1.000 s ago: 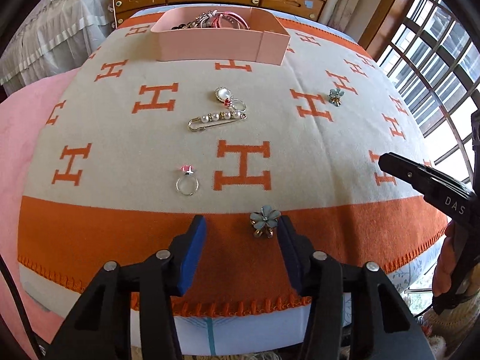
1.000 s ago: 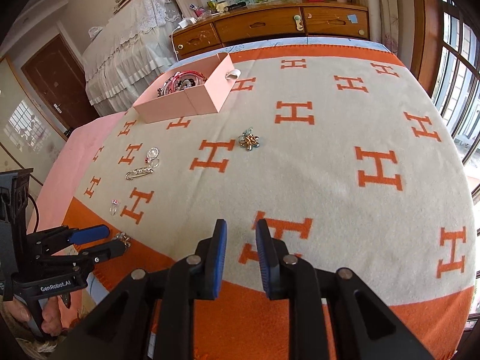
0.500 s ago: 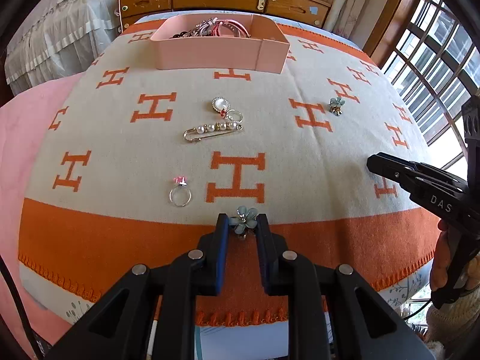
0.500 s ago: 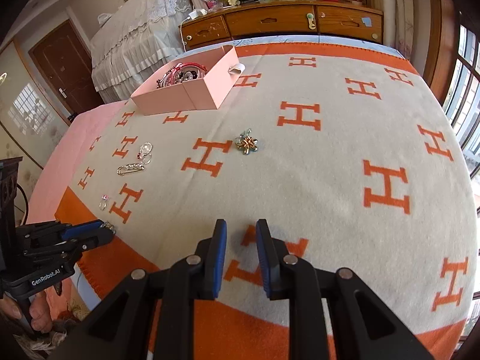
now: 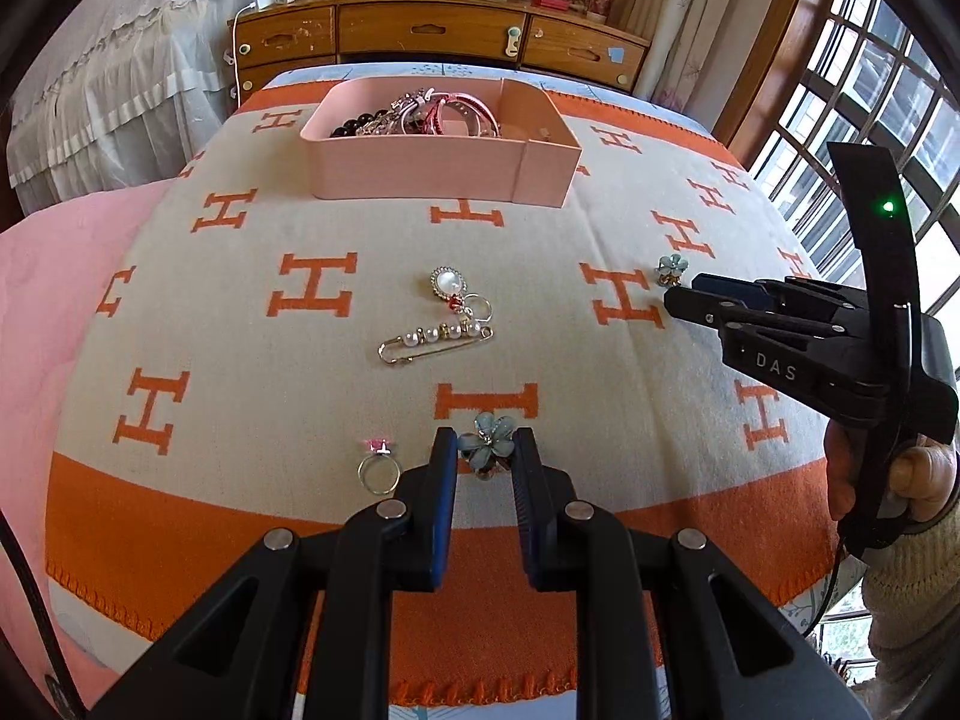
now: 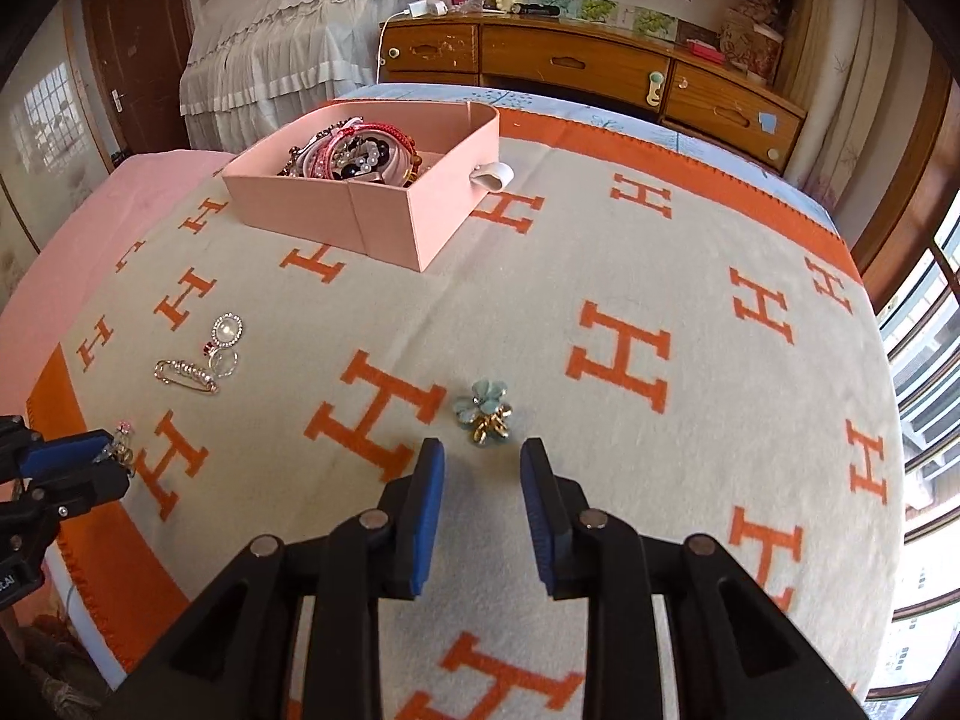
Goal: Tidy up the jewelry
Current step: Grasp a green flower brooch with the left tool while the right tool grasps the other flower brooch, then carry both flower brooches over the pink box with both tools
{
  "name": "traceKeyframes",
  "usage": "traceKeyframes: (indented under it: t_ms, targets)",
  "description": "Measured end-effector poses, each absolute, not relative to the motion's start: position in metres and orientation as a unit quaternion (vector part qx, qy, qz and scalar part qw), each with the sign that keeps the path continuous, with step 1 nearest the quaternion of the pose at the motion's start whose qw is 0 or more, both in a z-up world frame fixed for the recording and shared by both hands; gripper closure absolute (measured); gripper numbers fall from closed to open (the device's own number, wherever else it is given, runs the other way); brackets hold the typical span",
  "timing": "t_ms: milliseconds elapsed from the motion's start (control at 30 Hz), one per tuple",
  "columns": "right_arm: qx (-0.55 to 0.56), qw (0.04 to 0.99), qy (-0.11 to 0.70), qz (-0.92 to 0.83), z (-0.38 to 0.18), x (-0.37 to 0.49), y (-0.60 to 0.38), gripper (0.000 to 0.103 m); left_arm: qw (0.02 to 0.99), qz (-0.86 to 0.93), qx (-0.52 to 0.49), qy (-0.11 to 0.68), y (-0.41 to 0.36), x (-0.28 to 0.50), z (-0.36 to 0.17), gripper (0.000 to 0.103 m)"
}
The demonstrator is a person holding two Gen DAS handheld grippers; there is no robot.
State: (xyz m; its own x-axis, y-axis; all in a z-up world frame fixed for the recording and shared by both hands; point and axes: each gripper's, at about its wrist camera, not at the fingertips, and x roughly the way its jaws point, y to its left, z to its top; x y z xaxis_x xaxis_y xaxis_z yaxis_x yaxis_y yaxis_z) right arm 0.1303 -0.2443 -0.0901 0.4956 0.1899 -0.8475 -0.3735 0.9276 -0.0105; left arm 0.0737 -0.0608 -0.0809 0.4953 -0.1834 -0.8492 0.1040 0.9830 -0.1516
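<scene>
My left gripper (image 5: 483, 455) is shut on a blue flower clip (image 5: 487, 447), held between its blue pads just above the blanket. My right gripper (image 6: 482, 461) is open, its fingertips just short of a second blue flower clip (image 6: 483, 411) lying on the blanket. That clip also shows in the left wrist view (image 5: 669, 268) beside the right gripper (image 5: 690, 294). A pink jewelry box (image 5: 441, 144) with bracelets and beads stands at the far side; it also shows in the right wrist view (image 6: 366, 204). A pearl pin (image 5: 435, 339), a pearl pendant (image 5: 450, 285) and a pink-stone ring (image 5: 378, 468) lie on the blanket.
The orange and cream H-pattern blanket (image 5: 300, 360) covers a bed. A wooden dresser (image 5: 432, 36) stands behind it, windows are at the right, and a white draped bed (image 6: 270, 48) at the left. The left gripper (image 6: 66, 468) shows at the right view's left edge.
My left gripper closed on the flower clip and lifted it slightly. My right gripper opened and moved forward to the second flower clip.
</scene>
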Motion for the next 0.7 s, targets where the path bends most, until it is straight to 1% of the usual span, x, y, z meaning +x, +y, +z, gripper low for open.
traceKeyframes:
  t_ms: [267,300,333,400,567,700]
  targets:
    - [-0.082,0.863,0.468,0.171,-0.090,0.142,-0.246,0.077,0.865,-0.104,-0.042,0.490,-0.059,0.079,-0.082,0.087]
    - [-0.083,0.864,0.467,0.170,-0.090,0.142,-0.246,0.081,0.865,-0.107,-0.042,0.488,-0.059,0.079,-0.082,0.087]
    - [-0.086,0.864,0.467,0.168,-0.090,0.142,-0.245,0.083,0.866,-0.110,-0.041,0.487,-0.058,0.079,-0.082,0.087]
    - [-0.089,0.863,0.468,0.166,-0.089,0.142,-0.244,0.085,0.868,-0.112,-0.039,0.482,-0.057,0.079,-0.079,0.087]
    - [-0.080,0.865,0.468,0.164,-0.080,0.141,-0.241,0.085,0.872,-0.114,-0.044,0.475,-0.048,0.084,-0.070,0.087]
    - [-0.061,0.869,0.457,0.179,-0.059,0.140,-0.233,0.085,0.872,-0.118,-0.051,0.473,-0.037,0.097,-0.057,0.087]
